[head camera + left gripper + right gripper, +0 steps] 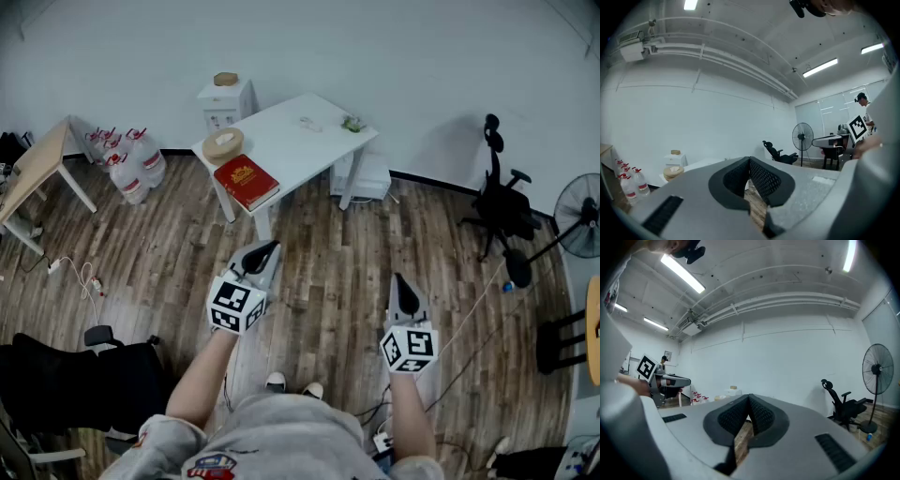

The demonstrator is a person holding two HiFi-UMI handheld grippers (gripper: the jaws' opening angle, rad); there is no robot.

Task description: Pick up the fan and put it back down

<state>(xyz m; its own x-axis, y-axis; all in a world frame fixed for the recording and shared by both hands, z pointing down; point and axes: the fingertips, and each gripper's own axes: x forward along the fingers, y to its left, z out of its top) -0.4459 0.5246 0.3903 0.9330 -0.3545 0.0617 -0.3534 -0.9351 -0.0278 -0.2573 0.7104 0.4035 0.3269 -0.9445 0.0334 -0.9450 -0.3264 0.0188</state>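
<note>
The fan [579,216], a black pedestal fan with a round cage, stands on the wooden floor at the far right edge of the head view. It also shows in the left gripper view as a fan [802,136] by a desk, and at the right of the right gripper view, fan [877,369]. My left gripper [265,249] and right gripper [403,286] are held level in front of me, far from the fan. The pads meet on both the left gripper [749,160] and the right gripper [749,397], with nothing between them.
A white table [309,150] ahead carries a red book [246,181] and a round roll [223,144]. Water bottles [127,155] stand to its left beside a wooden desk [33,169]. A black office chair [497,202] stands near the fan. Another dark chair [75,380] is at lower left.
</note>
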